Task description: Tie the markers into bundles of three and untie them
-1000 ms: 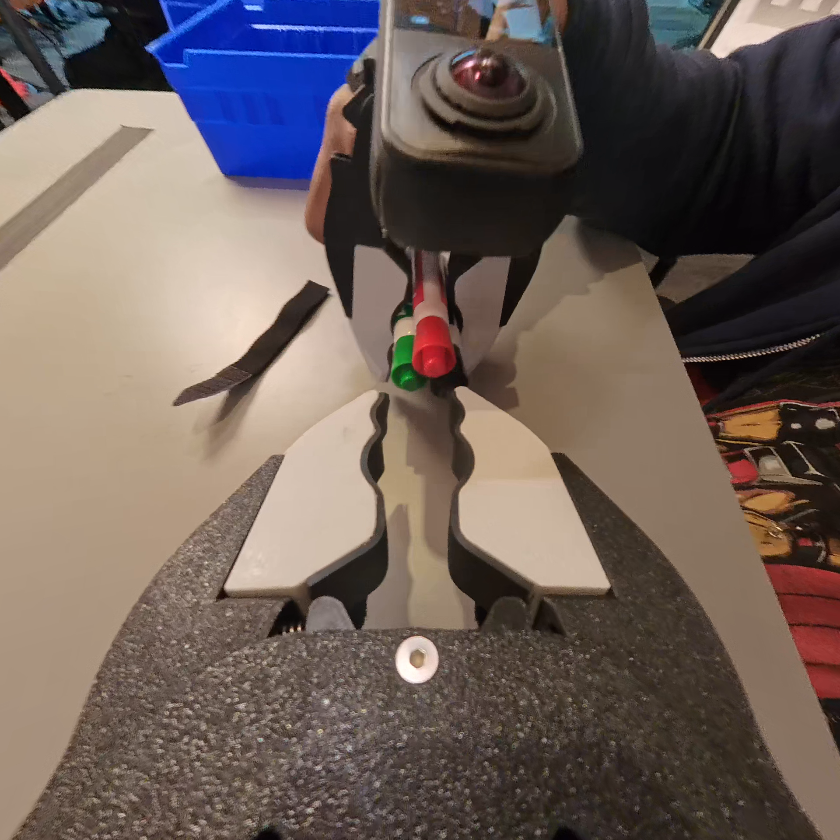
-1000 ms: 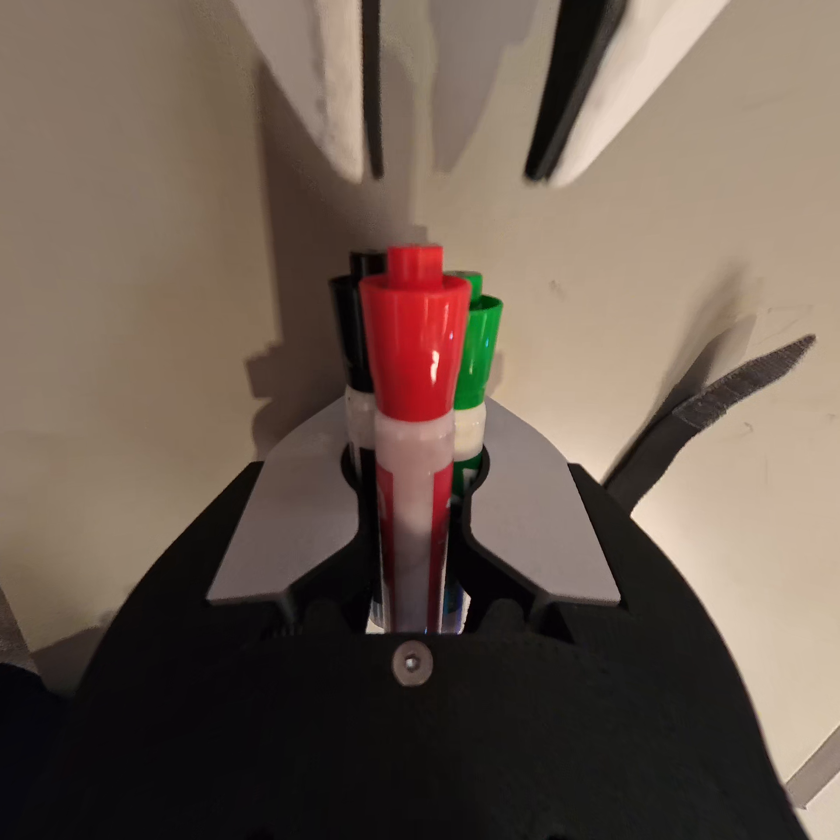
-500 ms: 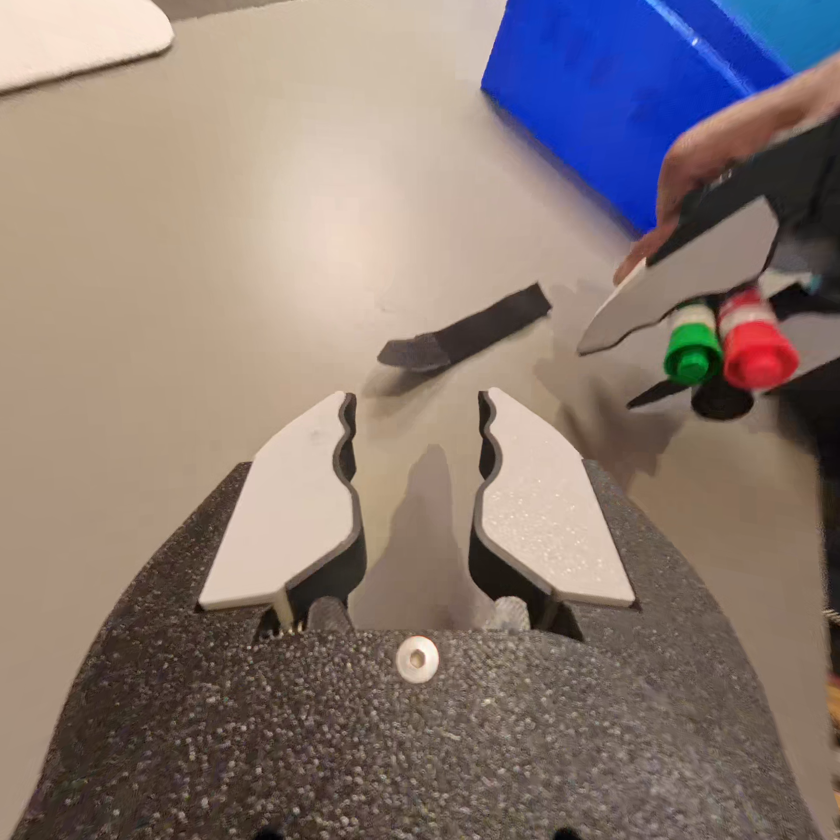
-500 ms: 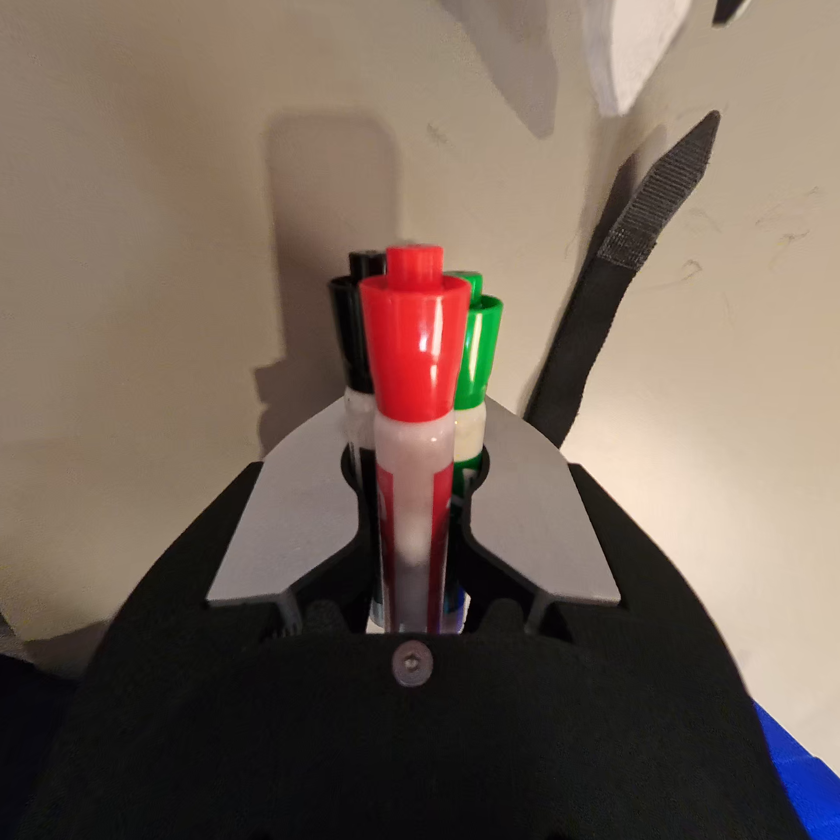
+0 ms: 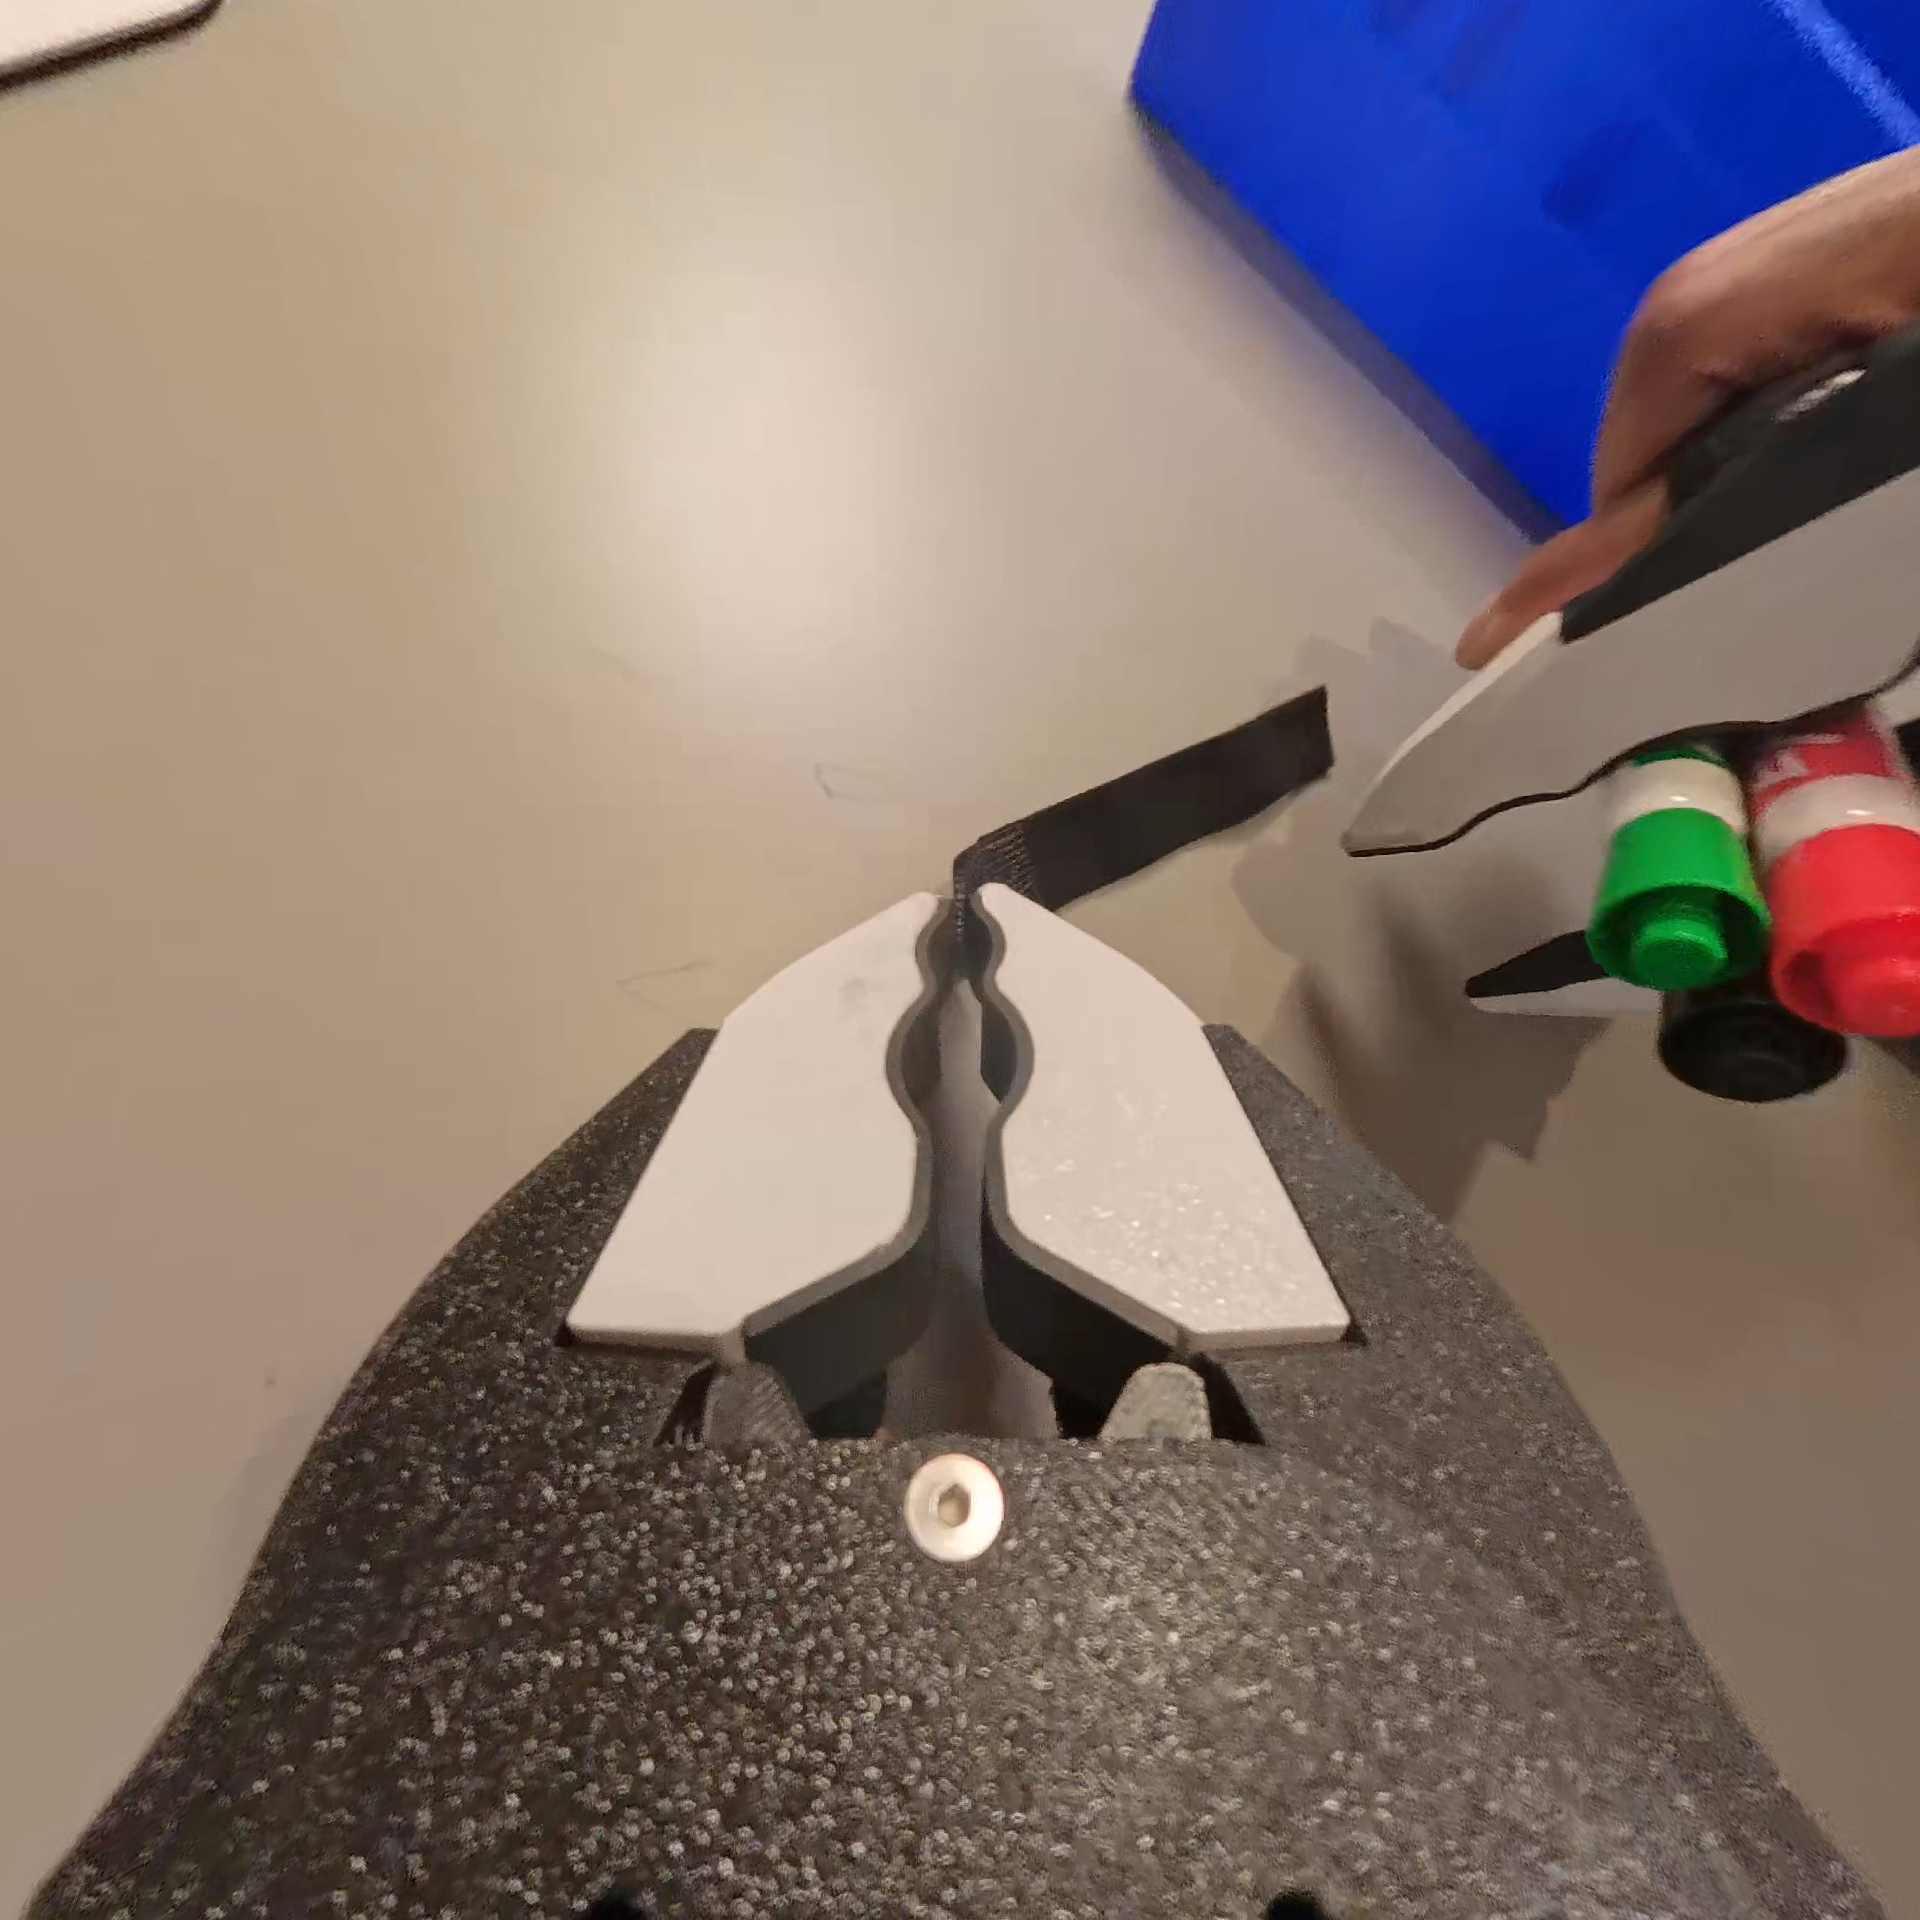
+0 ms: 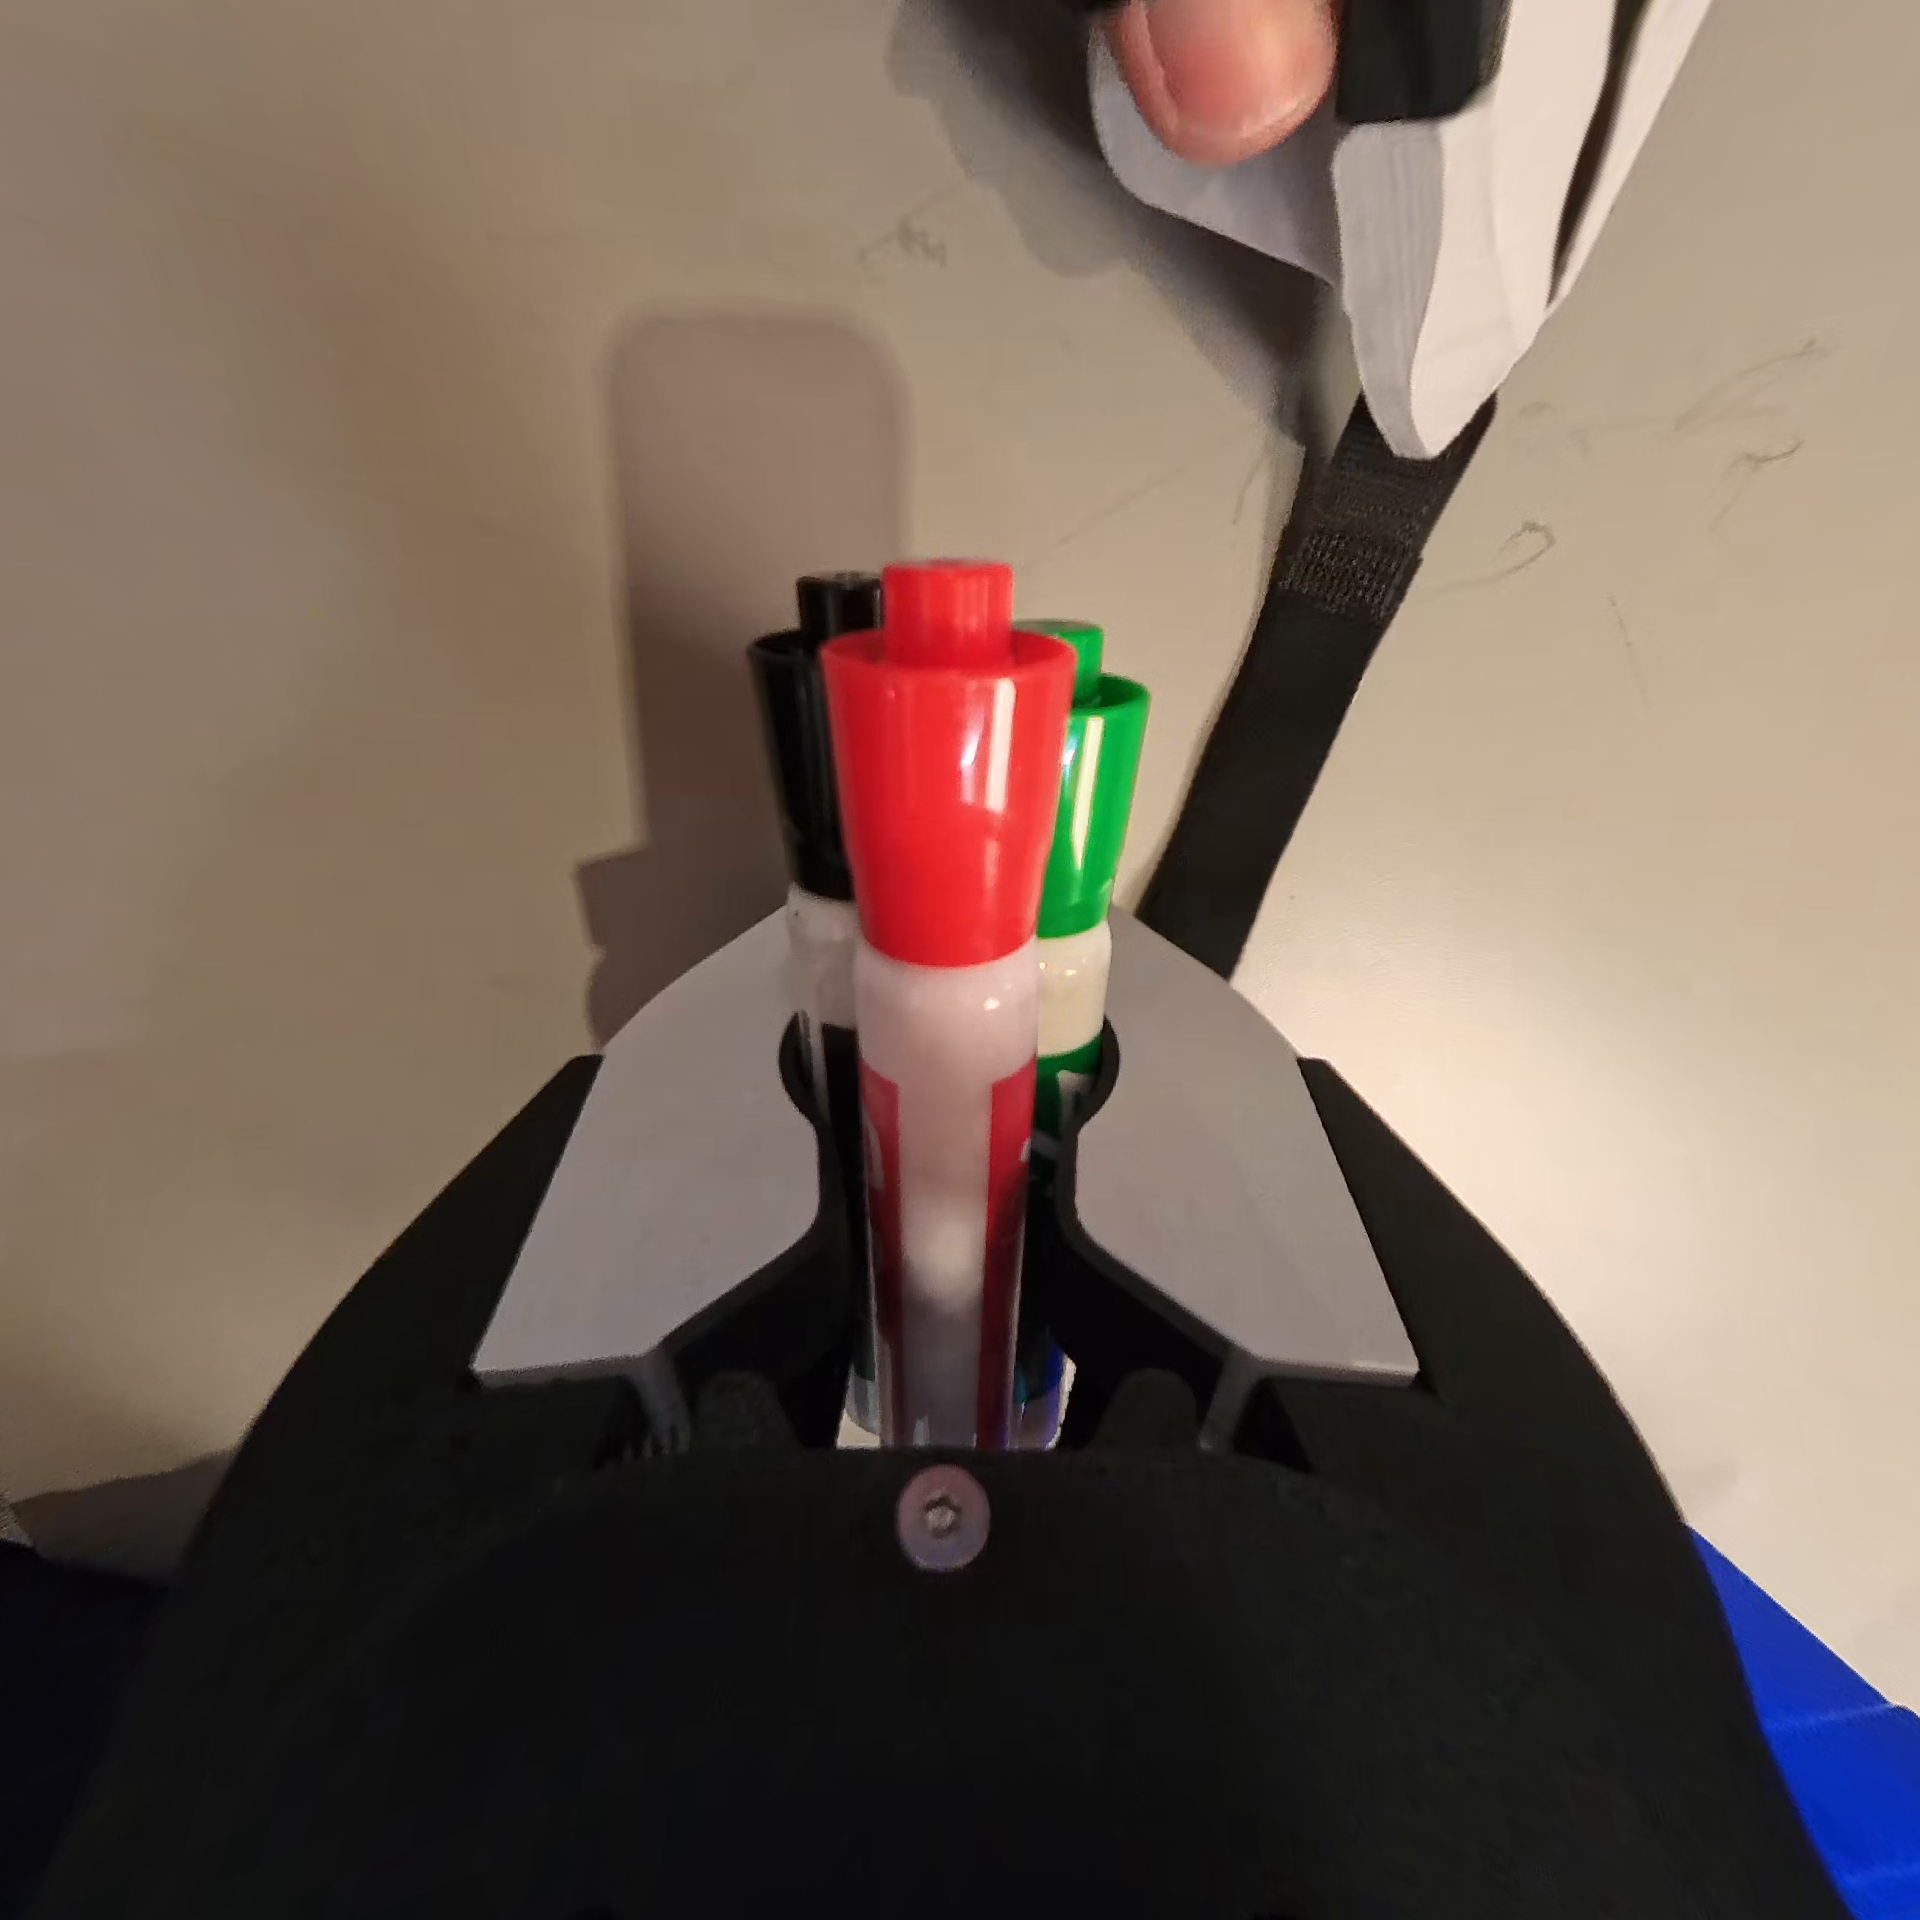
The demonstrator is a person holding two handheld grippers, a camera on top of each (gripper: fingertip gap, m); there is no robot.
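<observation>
Strap (image 5: 1153, 805) end pinched in left claw (image 5: 961, 914) tips (markers (image 5: 1756, 914) rightward).

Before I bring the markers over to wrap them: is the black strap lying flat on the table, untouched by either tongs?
No. The left tongs are pinching one end of the black strap, lifting that end off the table.

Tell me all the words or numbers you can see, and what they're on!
Nothing here can be read.
Red marker: a red printed label on its white barrel, too blurred and cut off to read.
Green marker: only a sliver of its label shows.
Black strap, blue bin, table: no writing.
</observation>
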